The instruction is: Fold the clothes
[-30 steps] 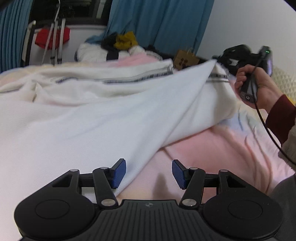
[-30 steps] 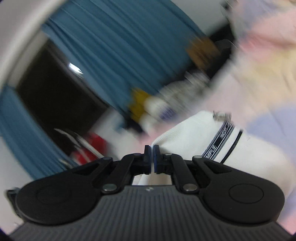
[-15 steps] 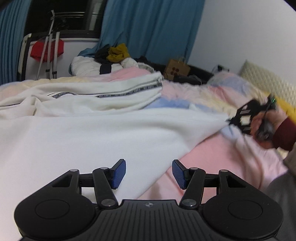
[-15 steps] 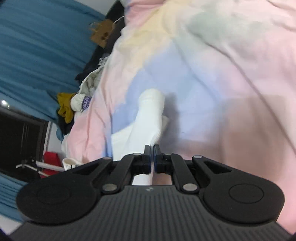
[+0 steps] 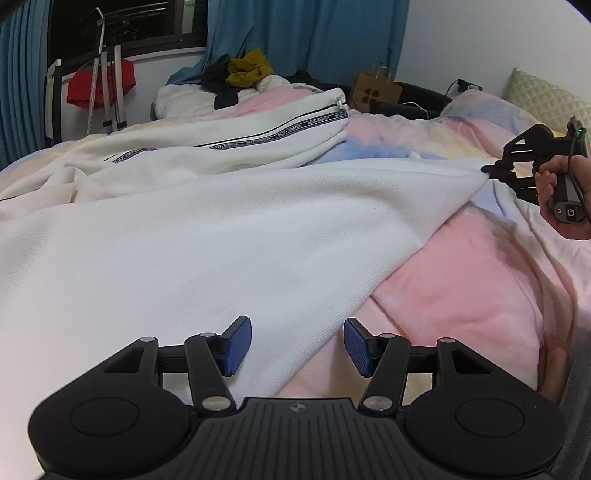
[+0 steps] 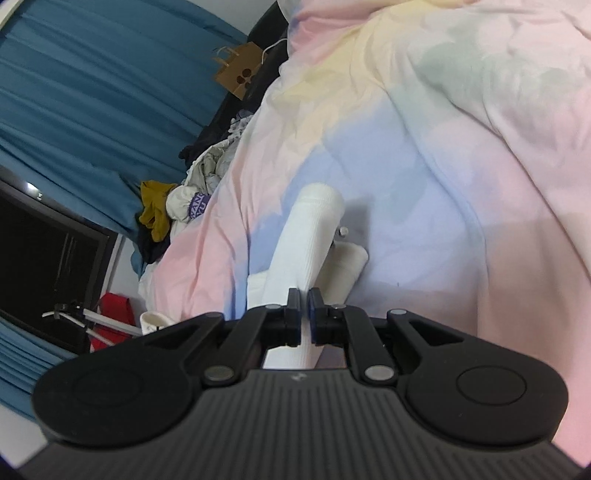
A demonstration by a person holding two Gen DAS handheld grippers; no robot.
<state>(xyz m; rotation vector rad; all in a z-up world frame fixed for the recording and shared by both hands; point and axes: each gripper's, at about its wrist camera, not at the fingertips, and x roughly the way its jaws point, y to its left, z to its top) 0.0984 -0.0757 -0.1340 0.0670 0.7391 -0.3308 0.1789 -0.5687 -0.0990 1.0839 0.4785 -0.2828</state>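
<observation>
A white garment with a black-lettered zip band lies spread over the pastel bedspread. My left gripper is open, low over the garment's near edge, holding nothing. My right gripper is shut on a white ribbed part of the garment, the cloth pinched between the pads. In the left wrist view the right gripper is at the far right, pulling the garment's corner out taut to the right.
A pile of clothes lies at the bed's far end. A brown paper bag stands beyond it. A drying rack with a red cloth stands by the window and blue curtains. A pillow lies far right.
My right gripper swung the garment's corner down from above and out to the right, spreading the cloth flatter on the bed. The left gripper stayed open in place.
</observation>
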